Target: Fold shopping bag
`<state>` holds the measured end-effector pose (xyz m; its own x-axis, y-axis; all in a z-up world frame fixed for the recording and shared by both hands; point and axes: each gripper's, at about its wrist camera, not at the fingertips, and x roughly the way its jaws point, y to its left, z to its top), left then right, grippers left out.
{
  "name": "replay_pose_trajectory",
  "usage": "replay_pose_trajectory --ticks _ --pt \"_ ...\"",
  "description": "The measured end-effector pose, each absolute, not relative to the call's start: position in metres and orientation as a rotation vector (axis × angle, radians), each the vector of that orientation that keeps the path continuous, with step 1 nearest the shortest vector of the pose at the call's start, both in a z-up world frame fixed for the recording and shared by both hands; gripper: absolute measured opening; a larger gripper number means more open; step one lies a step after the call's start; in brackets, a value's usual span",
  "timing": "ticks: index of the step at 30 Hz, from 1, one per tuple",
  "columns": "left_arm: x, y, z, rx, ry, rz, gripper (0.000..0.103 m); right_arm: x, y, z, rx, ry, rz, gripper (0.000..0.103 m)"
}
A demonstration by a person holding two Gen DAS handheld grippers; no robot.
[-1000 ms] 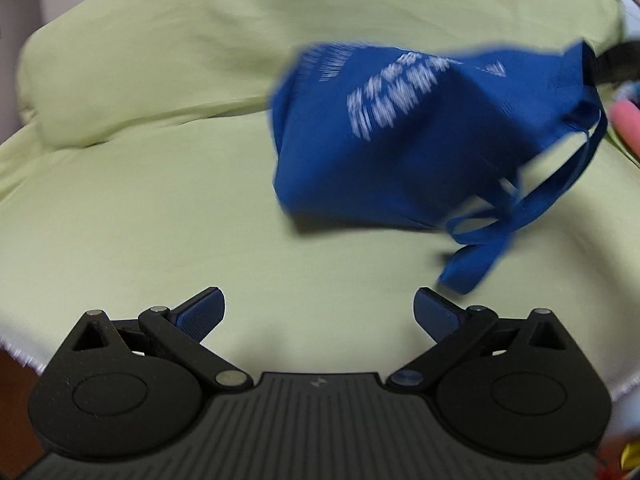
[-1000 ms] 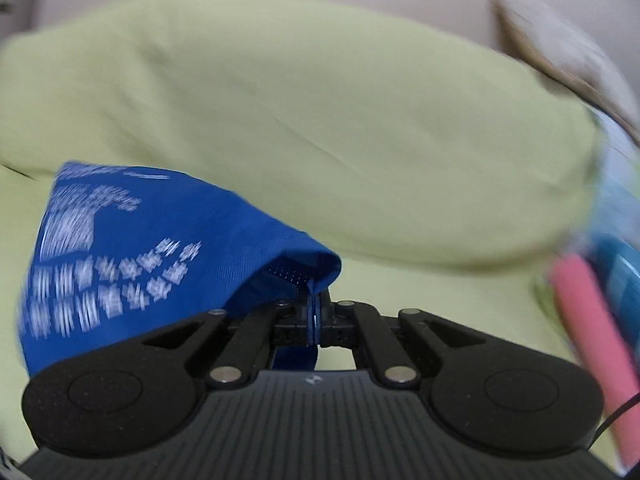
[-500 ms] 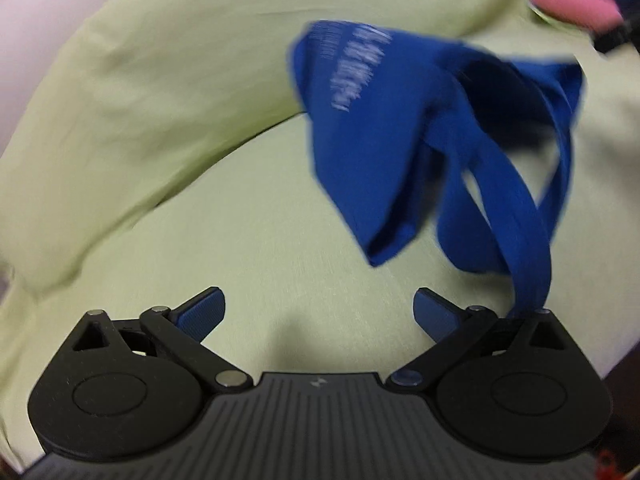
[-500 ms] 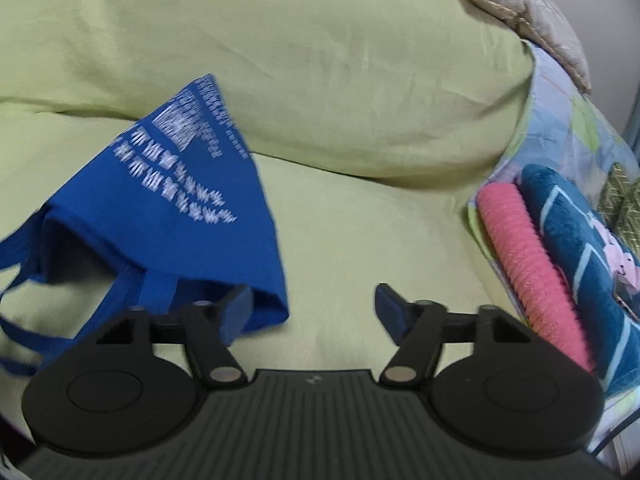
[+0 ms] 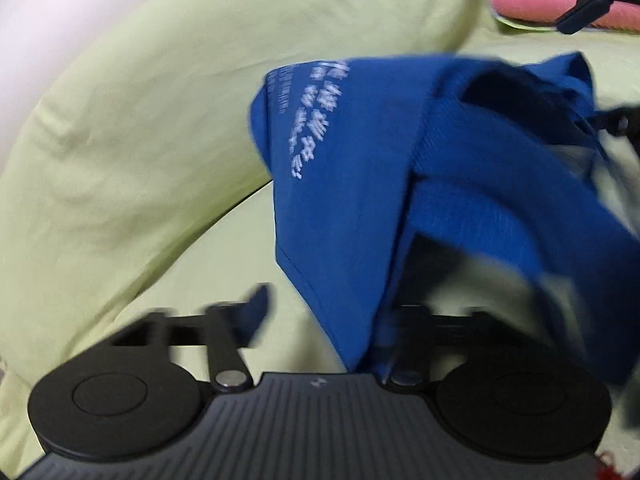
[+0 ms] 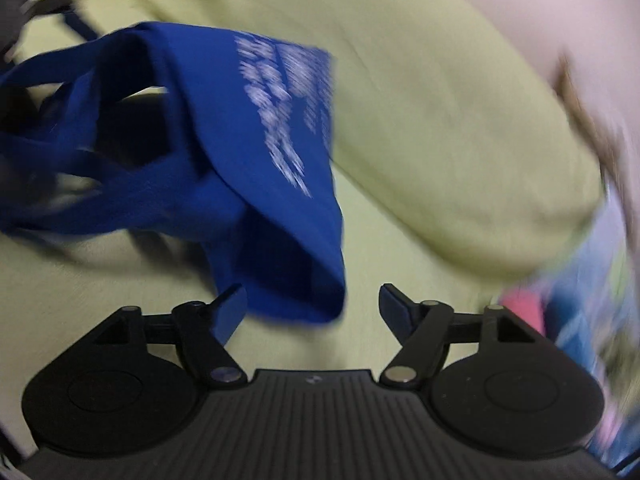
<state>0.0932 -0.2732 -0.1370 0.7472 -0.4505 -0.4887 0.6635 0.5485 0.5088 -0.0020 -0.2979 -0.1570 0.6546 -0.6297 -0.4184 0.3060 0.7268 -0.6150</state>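
1. The sofa [image 5: 140, 140], draped in a light green cover, fills both views; its seat carries everything and its fat back cushion [image 6: 440, 120] rises behind.
2. The blue shopping bag [image 5: 340, 184] lies rumpled on the seat, mouth gaping, white print up, one corner reaching close to both tools. It looks like thin, light, floppy cloth that will sag and slide when lifted, so I judge a seam, corner or the rim of the mouth gives a better hold than the middle of a panel.
3. Its long handles [image 6: 60, 184] trail loose beside the mouth and could snag a finger or get trapped in a crease.
4. At the sofa's end, a pink roll [image 5: 540, 4] and patterned cloth sit near but apart from the bag.
5. The right tool [image 6: 312, 304] is spread, pinching nothing.
6. The left tool [image 5: 332, 316] is blurred, the bag's corner covers one finger; whether it grips, I cannot tell.
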Motion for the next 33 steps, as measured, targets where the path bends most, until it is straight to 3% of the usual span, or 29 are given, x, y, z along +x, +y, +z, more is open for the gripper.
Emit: replay_pose_trajectory --ticks 1,2,4,5,10,13,14,15,18,24,31,33 --pt "0.093 -0.268 -0.133 0.723 0.315 -0.659 0.008 0.003 -0.295 -0.161 -0.578 0.659 -0.544 0.070" --pt "0.091 -0.263 -0.129 0.723 0.304 -0.636 0.008 0.008 -0.292 -0.164 -0.625 0.654 -0.529 0.066" --pt "0.087 -0.251 -0.121 0.724 0.282 -0.591 0.009 0.018 -0.288 -0.170 -0.690 0.657 -0.498 0.025" --pt "0.083 -0.245 -0.116 0.712 0.274 -0.578 0.009 0.021 -0.287 -0.168 -0.690 0.659 -0.492 0.000" --pt "0.046 -0.216 -0.098 0.678 0.269 -0.545 0.009 0.008 -0.271 -0.154 -0.705 0.630 -0.449 0.001" --pt "0.018 -0.214 -0.110 0.777 0.323 -0.530 0.009 -0.011 -0.258 -0.157 -0.739 0.689 -0.450 0.015" --pt "0.011 -0.216 -0.118 0.817 0.352 -0.531 0.009 -0.020 -0.254 -0.158 -0.737 0.709 -0.451 0.029" --pt "0.004 -0.218 -0.125 0.857 0.381 -0.532 0.009 -0.028 -0.250 -0.159 -0.727 0.727 -0.446 0.035" --pt "-0.013 -0.222 -0.136 0.911 0.408 -0.549 0.016 -0.050 -0.237 -0.142 -0.603 0.701 -0.428 0.034" --pt "-0.024 -0.223 -0.129 0.890 0.399 -0.525 0.016 -0.052 -0.227 -0.078 -0.142 0.437 -0.278 0.025" --pt "-0.027 -0.200 -0.104 0.850 0.340 -0.438 0.013 -0.003 -0.206 -0.107 -0.229 0.621 -0.271 0.022" --pt "-0.026 -0.200 -0.093 0.822 0.321 -0.433 0.013 -0.026 -0.192 -0.098 -0.277 0.546 -0.217 0.034"
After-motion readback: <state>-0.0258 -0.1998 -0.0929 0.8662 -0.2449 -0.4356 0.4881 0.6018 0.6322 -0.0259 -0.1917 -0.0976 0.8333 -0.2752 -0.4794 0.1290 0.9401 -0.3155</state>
